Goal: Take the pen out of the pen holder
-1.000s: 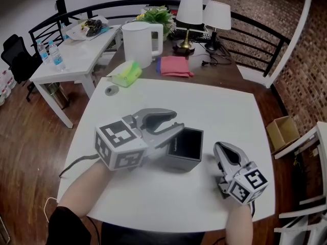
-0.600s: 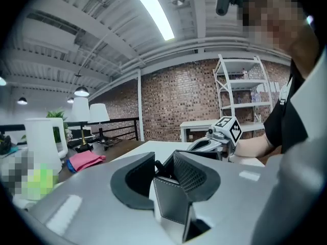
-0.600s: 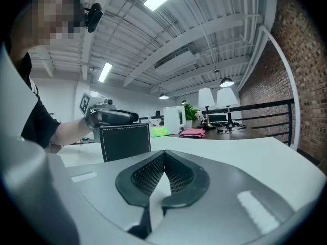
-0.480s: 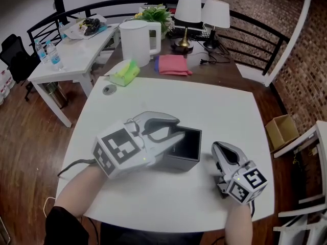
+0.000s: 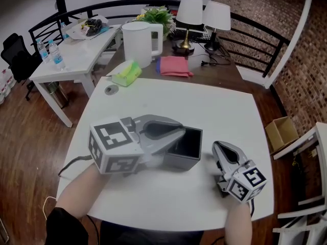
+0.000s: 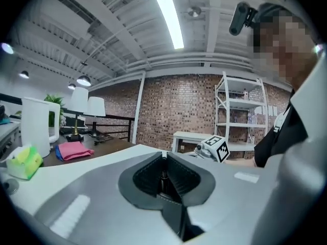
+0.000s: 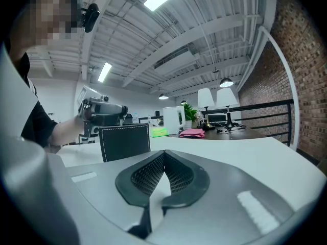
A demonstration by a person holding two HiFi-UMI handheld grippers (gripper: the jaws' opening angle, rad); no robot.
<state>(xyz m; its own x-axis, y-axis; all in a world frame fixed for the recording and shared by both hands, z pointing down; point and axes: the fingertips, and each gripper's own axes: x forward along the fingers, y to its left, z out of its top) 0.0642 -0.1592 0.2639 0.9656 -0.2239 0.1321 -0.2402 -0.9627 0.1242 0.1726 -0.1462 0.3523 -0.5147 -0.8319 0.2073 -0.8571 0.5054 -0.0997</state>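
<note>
Now our left gripper (image 5: 176, 135), jaws wide a second ago, is closing on the thin dark pen (image 6: 163, 178) at the black pen holder (image 5: 188, 146); we lift next. Meanwhile our right gripper (image 5: 220, 148) sits pressed together, empty.

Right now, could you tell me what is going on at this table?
A person works a gripper in each hand. The left gripper is closing its jaws on a thin dark pen at the black pen holder on the white table. The right gripper sits shut and empty beside the holder.
</note>
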